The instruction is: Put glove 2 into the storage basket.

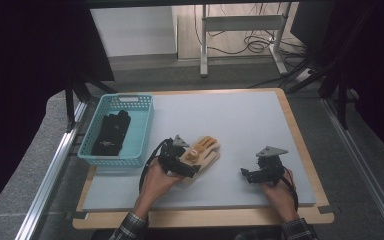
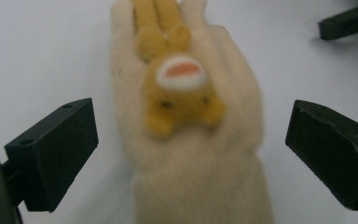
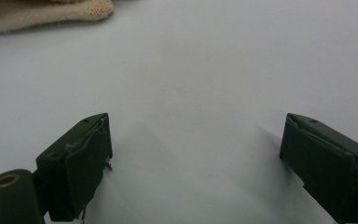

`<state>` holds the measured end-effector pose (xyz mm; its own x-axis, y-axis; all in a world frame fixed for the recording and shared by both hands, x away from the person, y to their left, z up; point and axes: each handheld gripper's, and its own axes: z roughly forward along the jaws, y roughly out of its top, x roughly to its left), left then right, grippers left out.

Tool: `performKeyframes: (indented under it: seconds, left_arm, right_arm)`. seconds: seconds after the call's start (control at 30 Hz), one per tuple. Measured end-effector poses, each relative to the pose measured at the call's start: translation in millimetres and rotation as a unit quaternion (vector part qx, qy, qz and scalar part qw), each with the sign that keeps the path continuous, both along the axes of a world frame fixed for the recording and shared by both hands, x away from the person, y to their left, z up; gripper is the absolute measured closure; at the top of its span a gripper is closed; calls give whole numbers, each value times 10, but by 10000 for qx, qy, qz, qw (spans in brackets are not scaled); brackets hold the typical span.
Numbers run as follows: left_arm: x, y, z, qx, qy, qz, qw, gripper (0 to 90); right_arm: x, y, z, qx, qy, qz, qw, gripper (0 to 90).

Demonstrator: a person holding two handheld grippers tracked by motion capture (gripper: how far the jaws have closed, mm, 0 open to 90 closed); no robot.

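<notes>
- Left gripper view: left gripper (image 2: 186,140), jaws wide apart and empty, straddles a cream knitted glove (image 2: 186,154), soft, light, floppy; the near cuff looks the best hold
- Right gripper (image 3: 196,158) gapes empty over bare table (image 3: 205,70)

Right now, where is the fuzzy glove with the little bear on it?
In the high view the cream glove lies on the grey mat, just right of the teal basket, with the left gripper open around its cuff.

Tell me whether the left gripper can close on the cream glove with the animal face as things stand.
Probably yes. The left gripper is open, with its jaws either side of the cream glove, which lies flat on the table. Nothing stands between jaws and glove; the right gripper is well off to the side.
</notes>
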<state>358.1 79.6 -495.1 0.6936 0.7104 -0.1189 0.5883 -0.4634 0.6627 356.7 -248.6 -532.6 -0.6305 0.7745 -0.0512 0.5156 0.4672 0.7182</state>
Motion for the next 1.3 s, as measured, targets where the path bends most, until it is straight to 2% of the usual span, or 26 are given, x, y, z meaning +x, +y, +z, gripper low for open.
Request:
performKeyframes:
  seconds: [0.03,0.13,0.23,0.27,0.43,0.5,0.63,0.7,0.8,0.93,1.0,1.13,1.3]
  left_arm:
    - [84,-36,-38,22,139,17,9999,28]
    - [199,-87,-115,-2,360,-28,9993,27]
    - [247,-158,-179,-36,526,-93,9986,27]
    - [247,-190,-192,15,543,-127,9984,26]
    - [209,-354,-265,351,497,-263,9978,22]
    - [196,-402,-303,403,483,-302,9976,19]
    - [171,-446,-320,633,315,-287,9971,41]
    - [169,-448,-308,768,219,-191,9966,110]
    - [194,-434,-280,798,219,-64,9966,199]
    - [218,-377,-255,730,195,-66,9971,405]
    - [223,-360,-249,728,190,-60,9971,468]
    - [209,-365,-235,761,178,-47,9969,541]
    - [214,-364,-201,833,172,-24,9964,557]
  right_arm:
    - [0,0,0,1,1,-2,10000,89]
    - [0,0,0,-1,-1,-1,10000,89]
    - [0,0,0,1,1,0,10000,89]
    - [0,0,0,1,1,0,10000,89]
    - [0,0,0,1,0,0,10000,89]
    - [0,0,-1,1,-1,0,10000,89]
    - [0,0,-1,1,0,-1,10000,89]
    - [0,0,-1,1,0,0,10000,89]
    - [0,0,-1,-1,-2,-1,10000,89]
    - [0,1,-1,-2,-4,1,10000,89]
    - [0,1,-1,-2,-4,0,10000,89]
    - [0,1,-1,-3,-4,1,10000,89]
    - [0,1,-1,-1,-2,0,10000,89]
